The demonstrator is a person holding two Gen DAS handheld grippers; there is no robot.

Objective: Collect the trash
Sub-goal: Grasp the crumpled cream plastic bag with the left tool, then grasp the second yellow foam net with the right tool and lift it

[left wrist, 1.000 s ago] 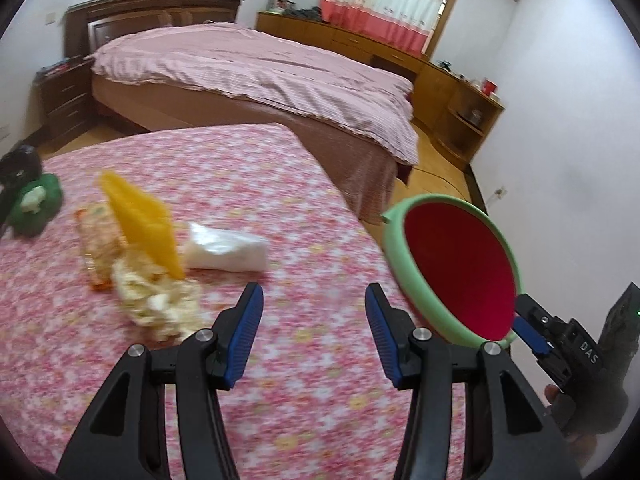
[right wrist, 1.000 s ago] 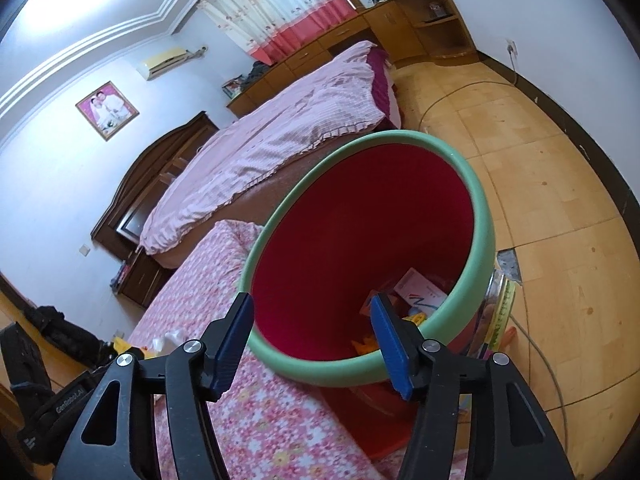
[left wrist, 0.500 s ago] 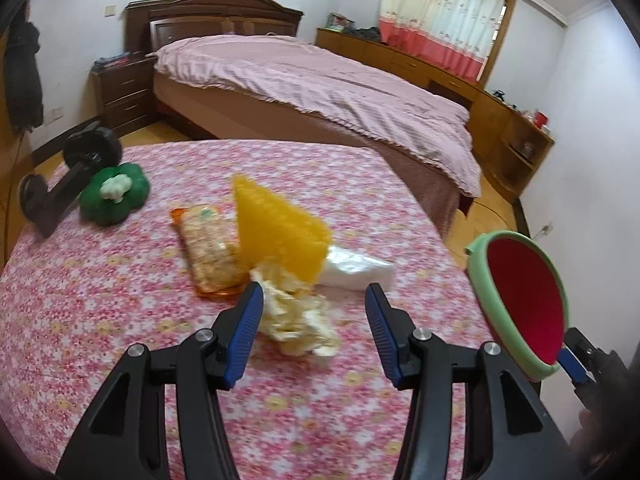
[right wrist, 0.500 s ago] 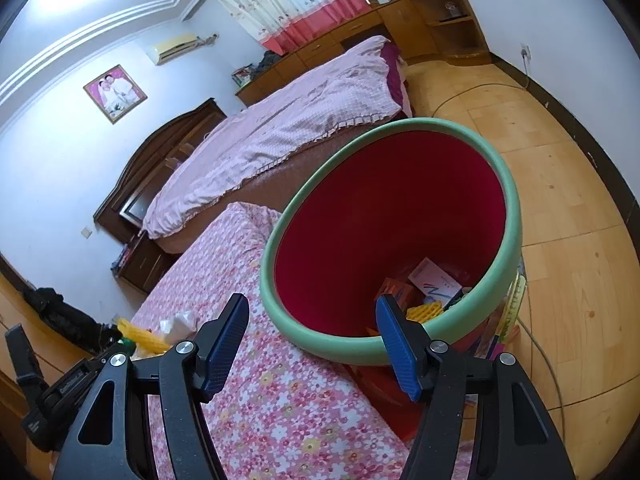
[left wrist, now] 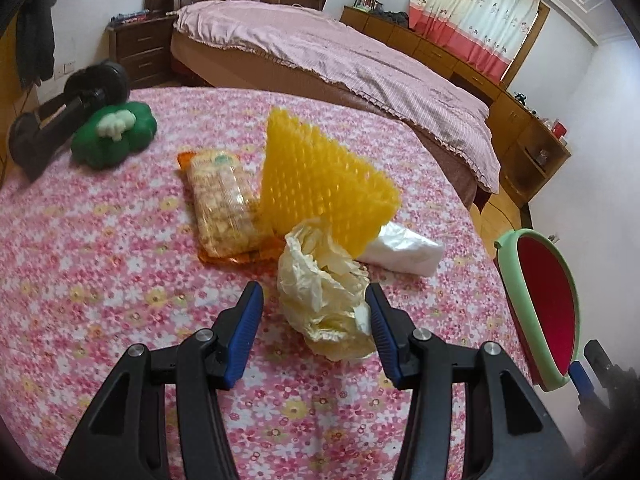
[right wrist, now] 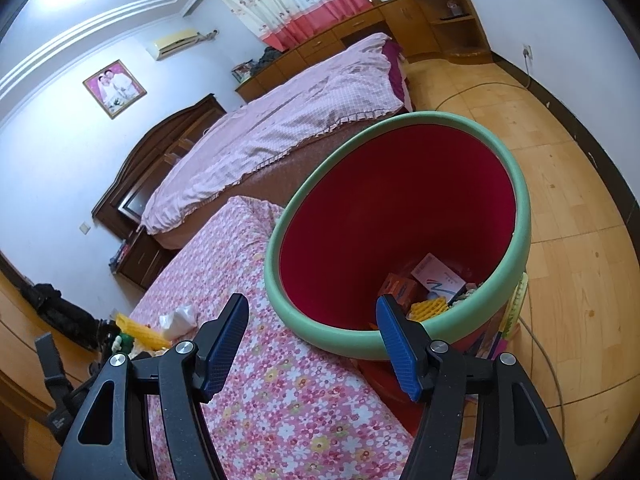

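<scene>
Since a second ago the left tool [left wrist: 314, 326] has dropped over the crumpled yellow wrapper [left wrist: 324, 300], jaws released astride it, needing only to clench, while the right tool [right wrist: 310, 344], also released and empty, waits by the bin [right wrist: 516, 184].

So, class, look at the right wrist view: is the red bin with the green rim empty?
No, the red bin already holds trash at its bottom, including a white card and an orange box.
</scene>
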